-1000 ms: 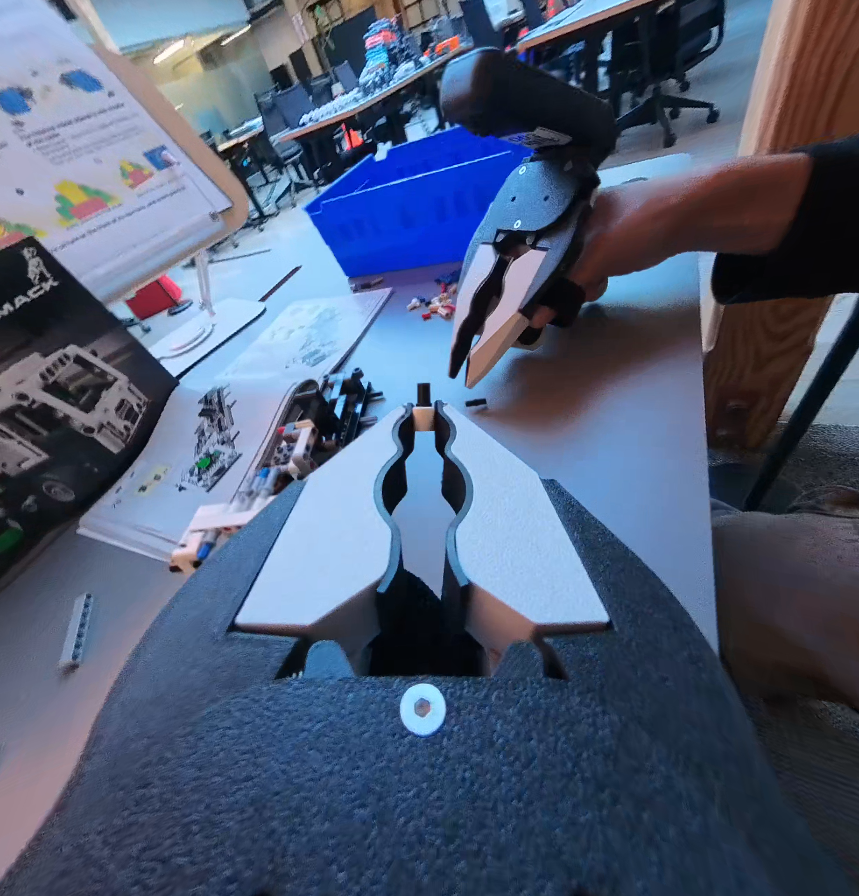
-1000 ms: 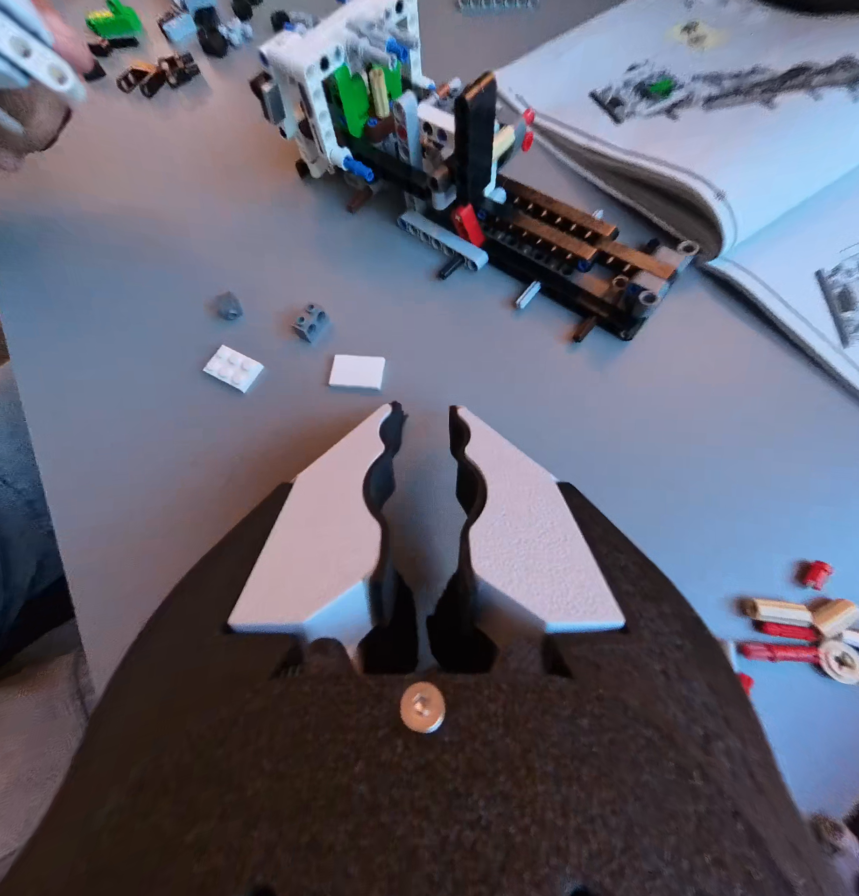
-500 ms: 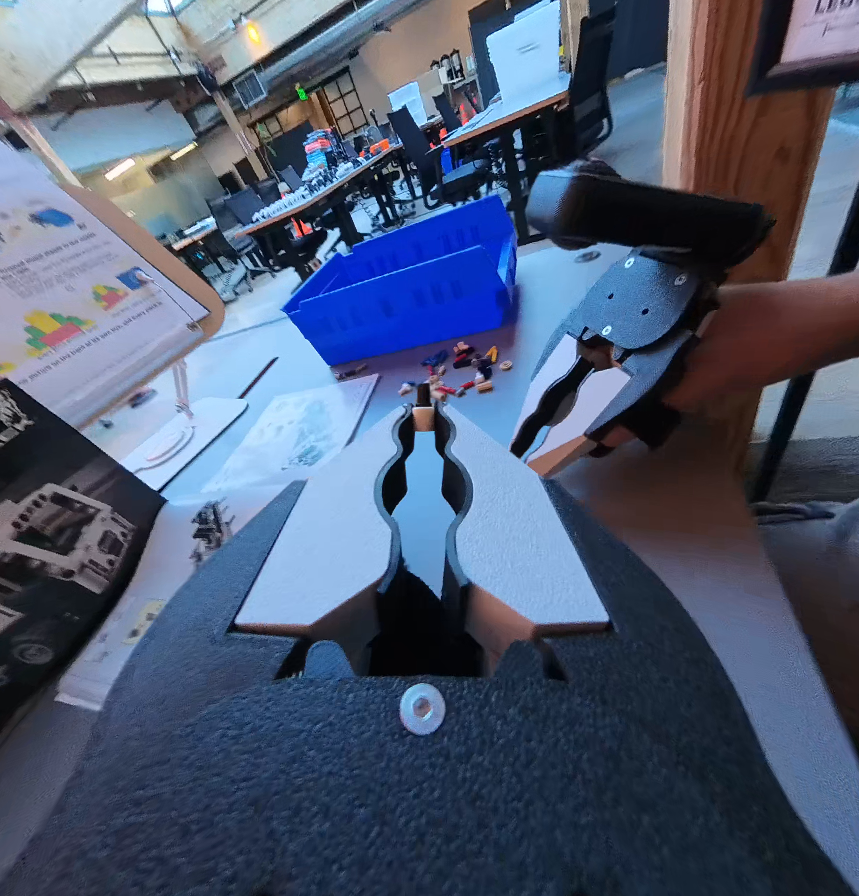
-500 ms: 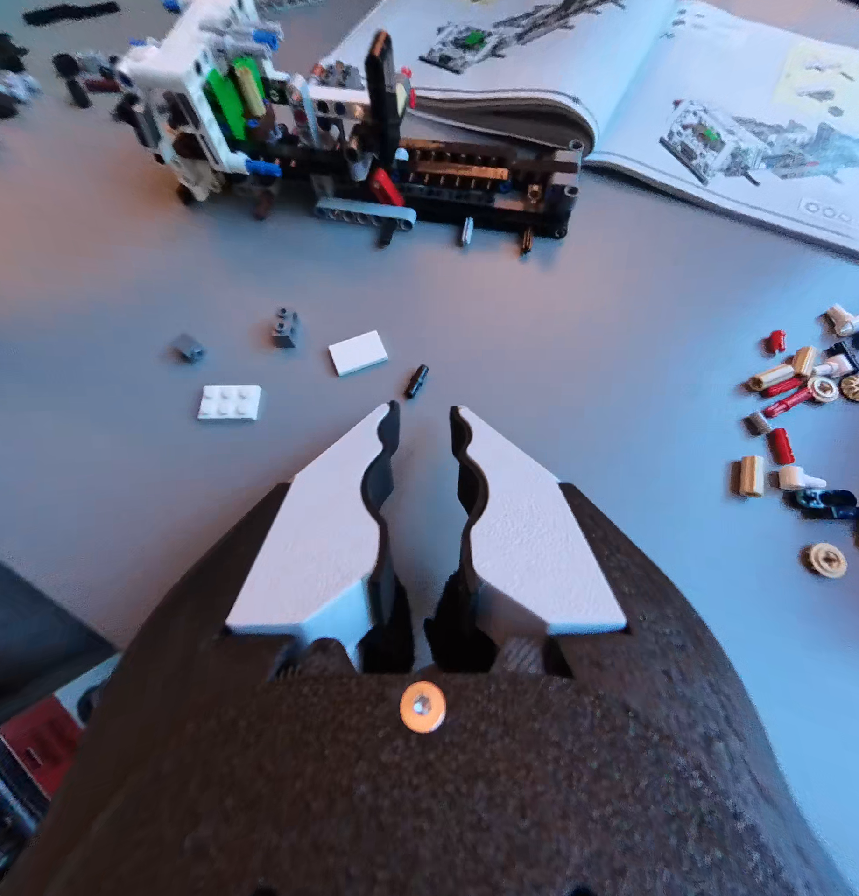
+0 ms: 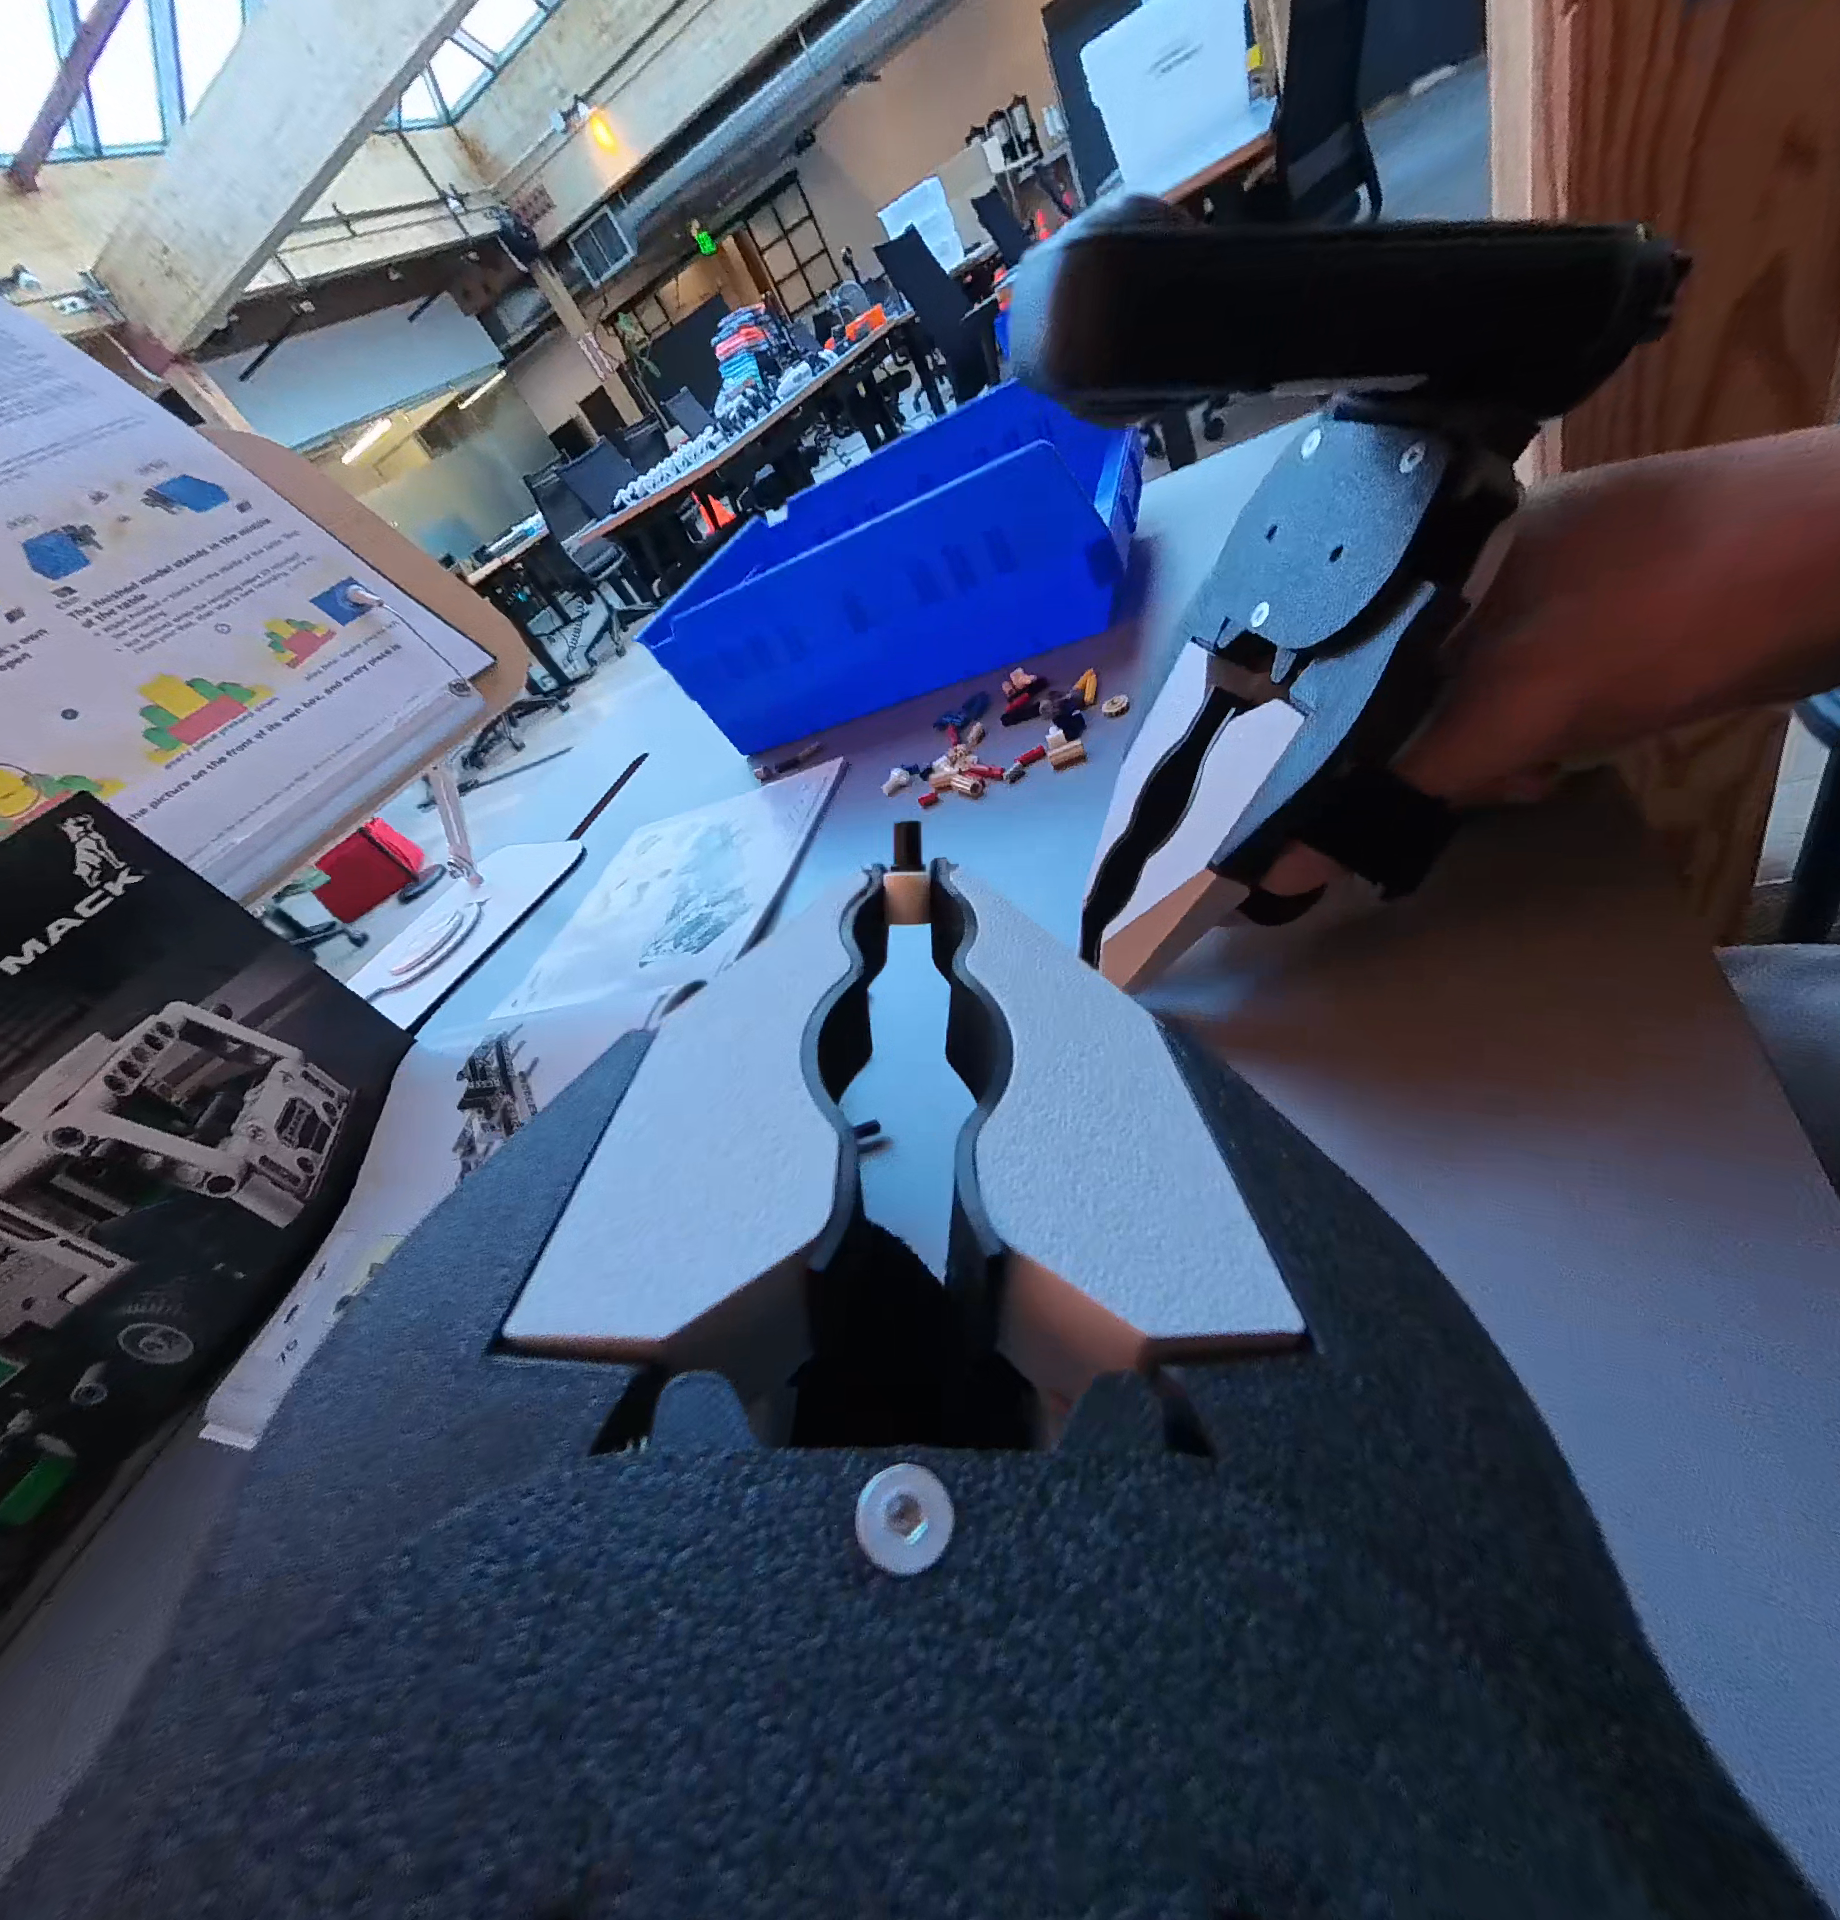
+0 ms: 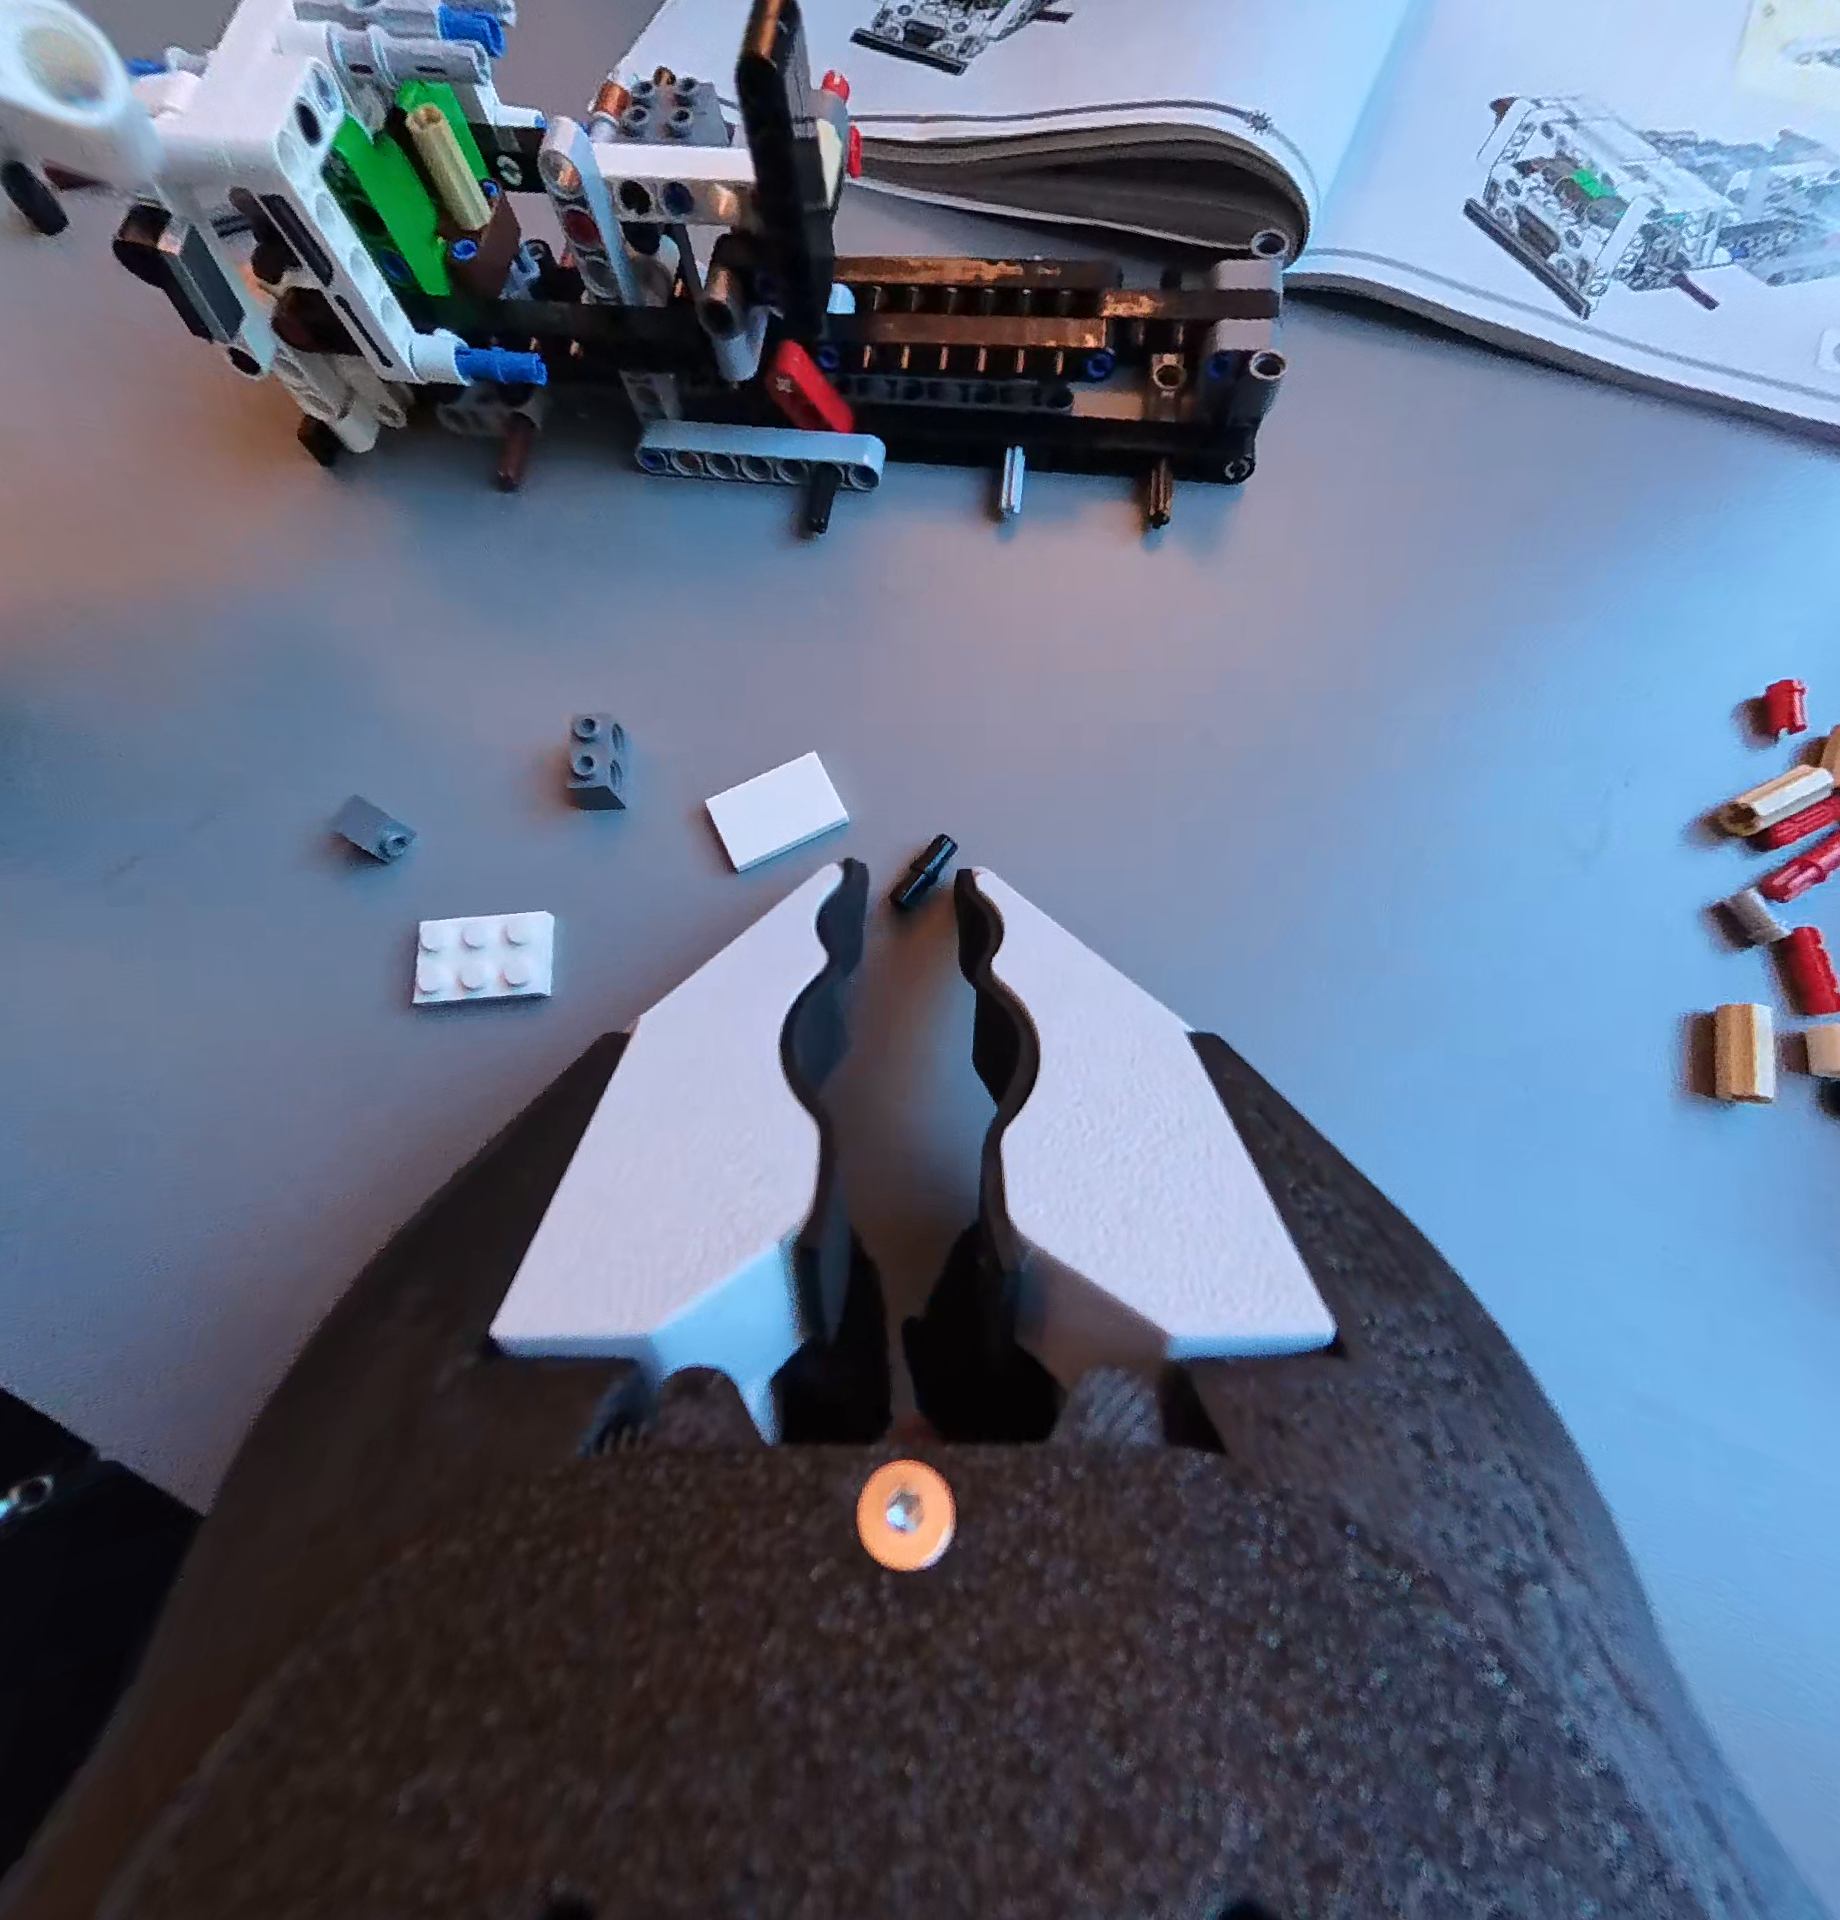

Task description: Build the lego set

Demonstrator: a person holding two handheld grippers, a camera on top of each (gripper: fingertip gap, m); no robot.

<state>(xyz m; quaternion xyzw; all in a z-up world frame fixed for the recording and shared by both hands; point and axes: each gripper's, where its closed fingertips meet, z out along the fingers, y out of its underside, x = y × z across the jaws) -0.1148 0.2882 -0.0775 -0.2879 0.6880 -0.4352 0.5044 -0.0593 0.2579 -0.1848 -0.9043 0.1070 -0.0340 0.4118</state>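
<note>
My left gripper [image 5: 907, 883] is shut on a small tan connector with a black pin [image 5: 907, 891] sticking out of its tip, held above the table. My right gripper [image 6: 908, 883] is open, low over the grey table, with a loose black pin [image 6: 921, 873] lying just between and ahead of its tips. It also shows in the left wrist view [image 5: 1155, 940], held in a person's hand at the right. The part-built truck chassis [image 6: 750, 301] stands on the table beyond the pin.
Near the right gripper lie a white tile [image 6: 777, 810], a white studded plate [image 6: 484, 956] and two grey bricks [image 6: 596, 761]. A pile of red and tan pins [image 6: 1799, 862] lies right. An open instruction book [image 6: 1518, 156], a blue bin [image 5: 895, 613] and the set's box [image 5: 116, 1143] ring the table. The left gripper's tips are roughly 12 centimeters from the right gripper's. The white studded plate [image 6: 484, 956] is about 7 centimeters from my right fingertips.
My right gripper has come down and forward onto the loose black pin, which now sits at its tips. My left gripper has tilted up, still shut on its connector.
</note>
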